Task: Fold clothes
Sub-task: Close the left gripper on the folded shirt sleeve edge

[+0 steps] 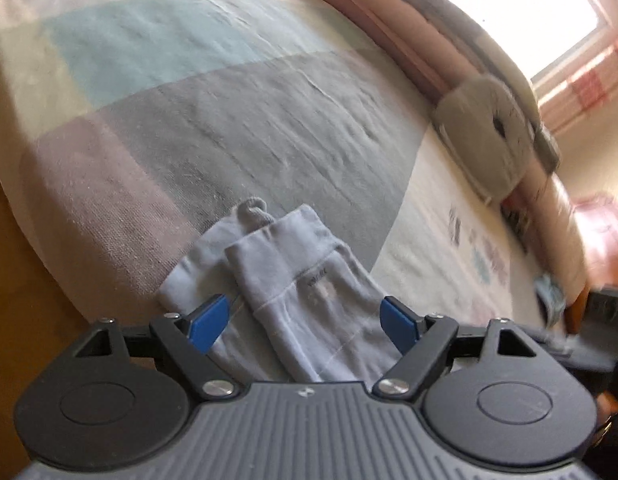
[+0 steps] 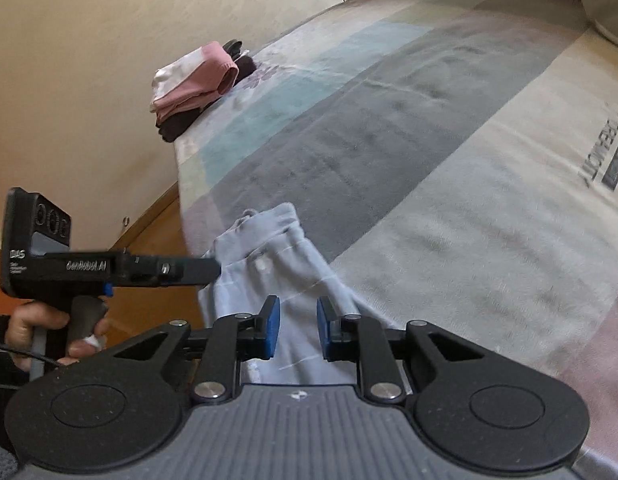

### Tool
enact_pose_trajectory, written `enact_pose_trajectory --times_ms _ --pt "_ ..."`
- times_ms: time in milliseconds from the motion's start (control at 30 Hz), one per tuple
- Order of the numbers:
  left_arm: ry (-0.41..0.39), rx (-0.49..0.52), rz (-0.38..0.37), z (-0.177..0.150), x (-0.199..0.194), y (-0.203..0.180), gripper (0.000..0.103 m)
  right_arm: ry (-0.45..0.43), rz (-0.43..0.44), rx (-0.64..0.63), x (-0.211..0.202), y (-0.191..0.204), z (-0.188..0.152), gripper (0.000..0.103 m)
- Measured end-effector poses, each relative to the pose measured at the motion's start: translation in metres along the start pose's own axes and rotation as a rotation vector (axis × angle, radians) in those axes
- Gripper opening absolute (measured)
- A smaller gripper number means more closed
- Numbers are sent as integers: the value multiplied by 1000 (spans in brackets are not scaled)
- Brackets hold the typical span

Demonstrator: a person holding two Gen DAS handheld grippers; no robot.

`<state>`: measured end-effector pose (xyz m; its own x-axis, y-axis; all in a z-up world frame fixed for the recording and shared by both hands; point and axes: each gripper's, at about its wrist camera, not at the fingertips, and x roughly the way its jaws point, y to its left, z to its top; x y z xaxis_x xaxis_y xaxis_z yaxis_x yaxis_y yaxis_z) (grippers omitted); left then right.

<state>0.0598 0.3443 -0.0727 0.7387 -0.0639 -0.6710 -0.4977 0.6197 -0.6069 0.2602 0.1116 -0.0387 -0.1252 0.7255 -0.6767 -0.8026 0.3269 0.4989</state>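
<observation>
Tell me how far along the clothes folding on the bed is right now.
Done: a folded stack of pink and dark clothes sits at the bed's far corner. In hand: a light blue garment, already folded over, lies at the near edge of the bedspread; the left gripper is open around it, and the right gripper is narrowed above it, not visibly pinching. Left: finishing this piece and stacking it.
</observation>
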Motion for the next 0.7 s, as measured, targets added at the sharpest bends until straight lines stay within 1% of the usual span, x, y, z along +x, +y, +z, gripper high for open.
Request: enact_pose_trajectory --times_ms 67,133,233,267,333,400,467,533,567,633,700 --pt "-9 -18 -20 5 -2 1 82 7 -4 19 -2 -2 -4 24" --pt "-16 -4 -35 10 0 -1 82 7 -11 36 -5 -5 -7 24" --pt "14 -41 -7 14 10 3 82 -8 -17 75 -9 -11 -10 24" --pt "19 -58 -10 15 12 5 82 -11 -17 92 -11 -13 -11 24" --pt "22 -58 -22 17 11 3 82 -16 -24 120 -14 -16 -12 25" --pt "13 -51 -34 19 12 3 82 -23 -32 128 -18 -15 -14 26" --pt "8 -75 -41 23 14 7 82 -34 -29 136 -24 -15 -17 28" --pt "9 -115 -86 24 17 11 82 -40 -37 136 -29 -15 -19 30" --pt "13 -133 -117 24 18 13 84 -43 -41 136 -31 -15 -19 31" --pt "40 -154 -156 21 22 18 84 -48 -48 137 -35 -15 -21 32" --pt "41 -172 -153 17 26 22 84 -50 -53 146 -39 -18 -24 33"
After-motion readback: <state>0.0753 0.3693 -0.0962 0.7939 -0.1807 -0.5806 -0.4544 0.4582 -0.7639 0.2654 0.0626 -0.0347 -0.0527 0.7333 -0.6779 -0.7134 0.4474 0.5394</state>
